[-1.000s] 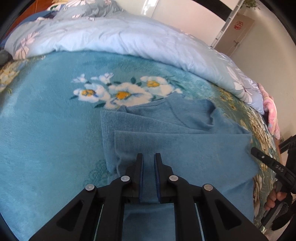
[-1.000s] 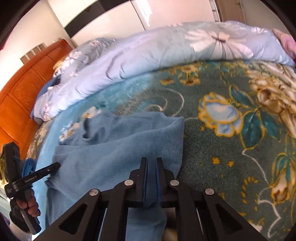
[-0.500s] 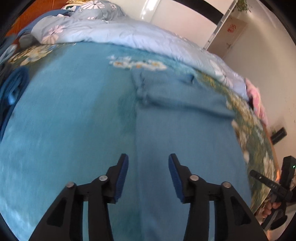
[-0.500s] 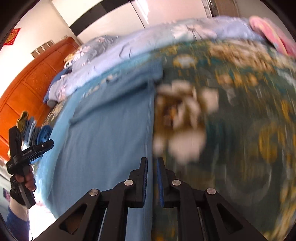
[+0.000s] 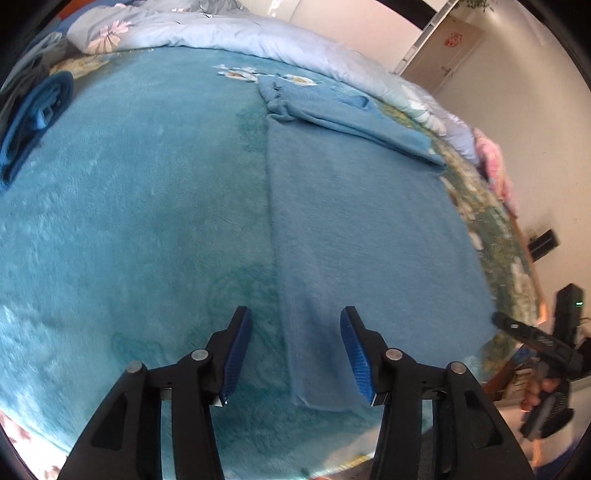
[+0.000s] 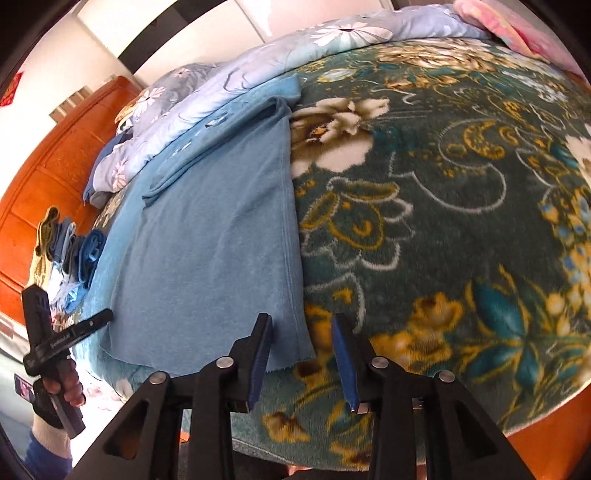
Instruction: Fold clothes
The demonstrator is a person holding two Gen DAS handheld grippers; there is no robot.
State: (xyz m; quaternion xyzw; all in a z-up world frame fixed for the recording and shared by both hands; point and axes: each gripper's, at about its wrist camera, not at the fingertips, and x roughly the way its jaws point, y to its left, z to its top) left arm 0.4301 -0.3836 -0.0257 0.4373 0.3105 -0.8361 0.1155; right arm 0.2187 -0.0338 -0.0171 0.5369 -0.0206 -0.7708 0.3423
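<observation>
A blue garment (image 5: 362, 206) lies flat and stretched out lengthwise on the bed, its far end folded over in layers. It also shows in the right wrist view (image 6: 218, 236). My left gripper (image 5: 295, 350) is open and empty, hovering over the garment's near left corner. My right gripper (image 6: 301, 354) is open and empty, over the near right corner of the garment's hem. Each gripper shows in the other's view, the right one (image 5: 532, 336) at the bed's edge and the left one (image 6: 66, 332) likewise.
The bed has a teal floral blanket (image 6: 443, 184) and a light blue quilt (image 5: 258, 33) bunched at the far side. A pile of folded clothes (image 6: 70, 254) sits by the orange wooden headboard (image 6: 48, 177). A pink cloth (image 5: 495, 162) lies at the bed's right edge.
Both grippers were shut on the garment's hem and pulled it back toward the bed's near edge, laying it flat. Both have since opened and let go.
</observation>
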